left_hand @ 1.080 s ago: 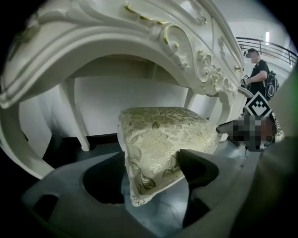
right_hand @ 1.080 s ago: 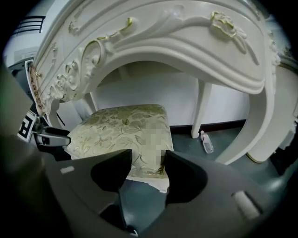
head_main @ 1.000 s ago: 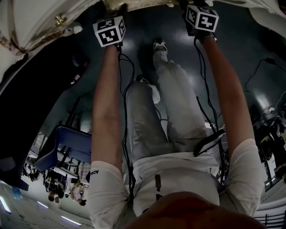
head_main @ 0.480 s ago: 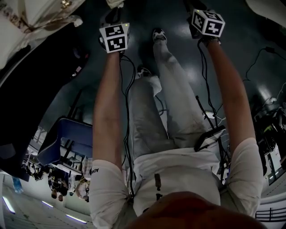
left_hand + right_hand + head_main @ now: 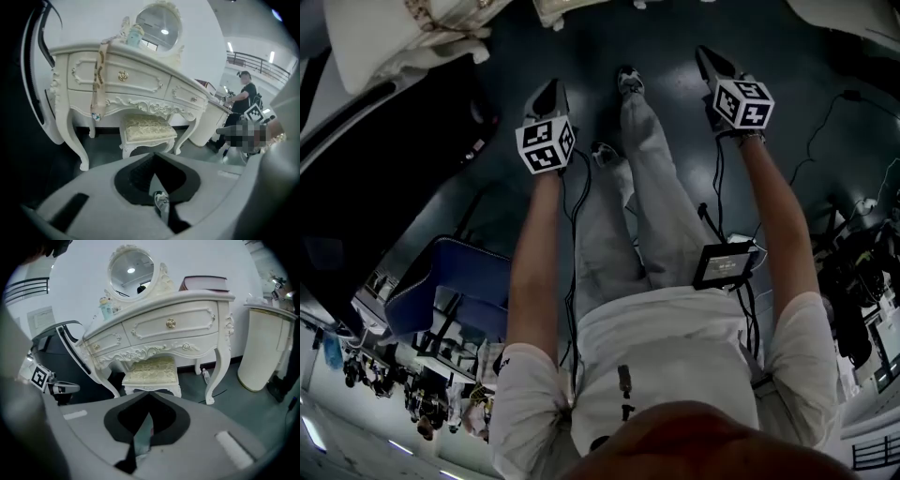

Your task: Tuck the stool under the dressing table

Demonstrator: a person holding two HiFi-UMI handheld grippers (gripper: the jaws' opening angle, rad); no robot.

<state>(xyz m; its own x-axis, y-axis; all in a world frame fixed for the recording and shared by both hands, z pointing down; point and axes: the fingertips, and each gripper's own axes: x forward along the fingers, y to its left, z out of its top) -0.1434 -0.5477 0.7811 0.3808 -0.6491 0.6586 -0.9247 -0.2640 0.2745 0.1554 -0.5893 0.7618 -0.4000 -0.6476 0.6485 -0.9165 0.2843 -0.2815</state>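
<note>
Dark glossy floor (image 5: pixel 248 397), white wall. Cream cushioned carved-leg stool (image 5: pixel 146 129) stands mid-frame between the legs of the white ornate dressing table (image 5: pixel 117 77). Probably rigid and light, with a soft top; grip the seat frame. Left gripper (image 5: pixel 154 159) and right gripper (image 5: pixel 149 397) have just closed, both empty.

I see the stool (image 5: pixel 152 371) sitting under the dressing table (image 5: pixel 159 329), between its front legs. On the tabletop the mirror (image 5: pixel 131 269) stands at the back, with a bottle (image 5: pixel 106 310) to its left and a book (image 5: pixel 204 283) to its right.
</note>
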